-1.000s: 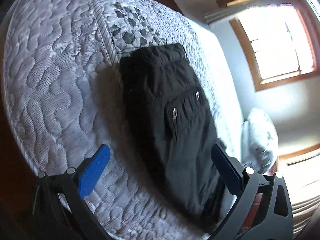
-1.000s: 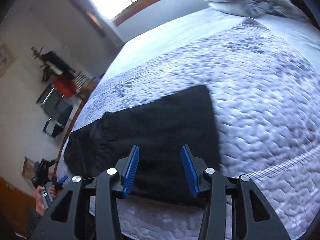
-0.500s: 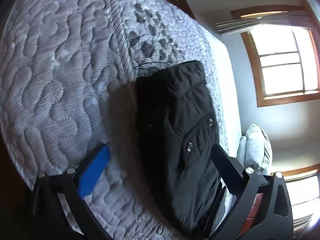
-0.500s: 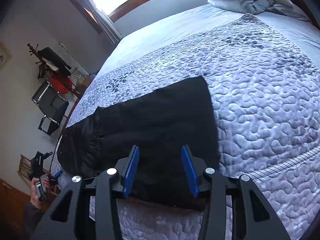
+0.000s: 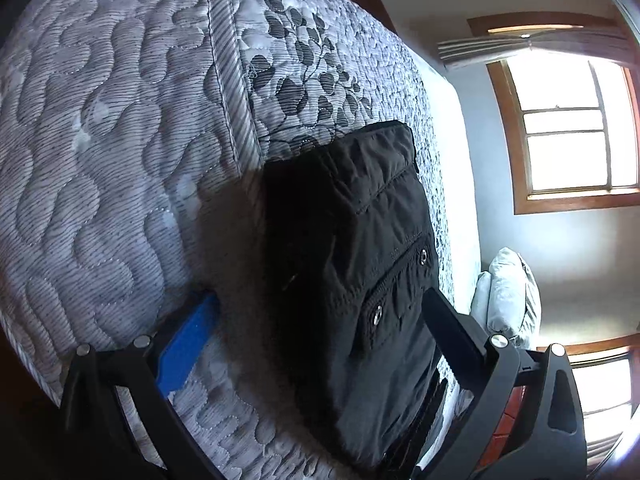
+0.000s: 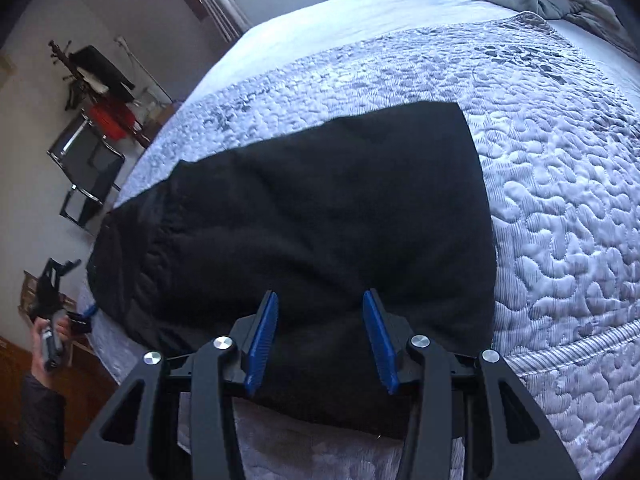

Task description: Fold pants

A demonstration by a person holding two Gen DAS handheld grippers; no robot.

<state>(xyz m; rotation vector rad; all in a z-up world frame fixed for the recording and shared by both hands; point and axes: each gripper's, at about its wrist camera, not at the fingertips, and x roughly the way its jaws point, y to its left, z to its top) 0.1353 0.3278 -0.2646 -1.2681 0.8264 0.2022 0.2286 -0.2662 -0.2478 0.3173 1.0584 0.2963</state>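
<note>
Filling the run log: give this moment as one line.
pants: flat on quilt | left gripper: jaws open, over pants | right gripper: jaws open, over pants | fold: not begun

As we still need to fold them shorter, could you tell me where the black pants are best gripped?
Probably at the hem end of the black pants, along the near edge by the quilt border, coming from above: the cloth lies flat, and the open right gripper hangs over that edge.

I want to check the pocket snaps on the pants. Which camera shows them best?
The left wrist view: two metal snaps sit on the pocket flap of the black pants. The right wrist view shows the pants only as plain dark cloth, with no snaps visible.
</note>
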